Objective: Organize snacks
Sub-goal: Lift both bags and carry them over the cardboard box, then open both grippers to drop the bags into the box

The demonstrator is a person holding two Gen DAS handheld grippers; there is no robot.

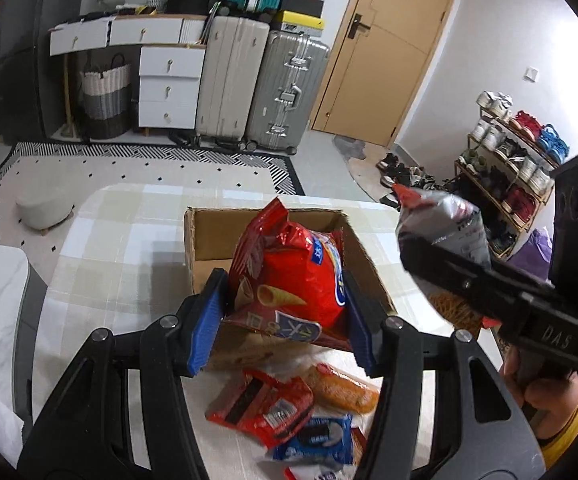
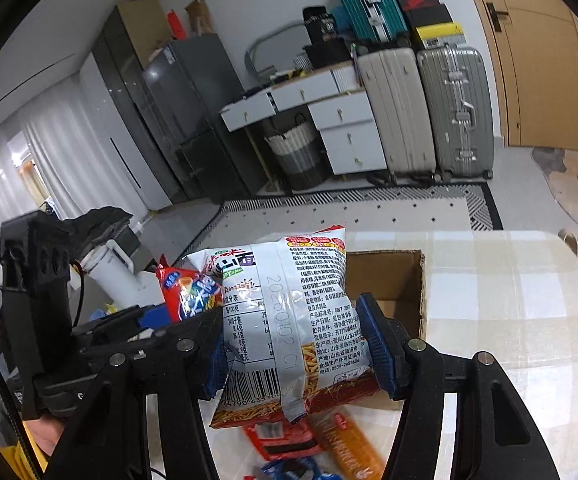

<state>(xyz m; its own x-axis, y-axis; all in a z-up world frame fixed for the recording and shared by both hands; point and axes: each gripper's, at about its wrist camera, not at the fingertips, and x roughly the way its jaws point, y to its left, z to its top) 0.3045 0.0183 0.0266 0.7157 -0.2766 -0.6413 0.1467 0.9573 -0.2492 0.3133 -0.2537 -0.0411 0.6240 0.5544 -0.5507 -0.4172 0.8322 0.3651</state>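
Note:
My left gripper [image 1: 285, 312] is shut on a puffy red snack bag [image 1: 293, 276], held above the near edge of an open cardboard box [image 1: 209, 236] on the checked tablecloth. My right gripper [image 2: 297, 344] is shut on a silver-and-white noodle snack bag [image 2: 289, 312], its printed back facing the camera, in front of the same cardboard box [image 2: 393, 280]. In the left wrist view the right gripper [image 1: 441, 264] with its silver bag [image 1: 441, 224] hangs to the right of the box. In the right wrist view the red bag [image 2: 189, 288] shows at left.
Loose snacks lie on the table near me: a red packet [image 1: 261, 404], an orange wrapped cake [image 1: 345, 388], a blue cookie pack [image 1: 317, 440]. The table's far edge [image 1: 229, 190] meets a patterned rug. Suitcases [image 1: 285, 92], white drawers [image 1: 169, 88] and a shoe rack [image 1: 509, 160] stand beyond.

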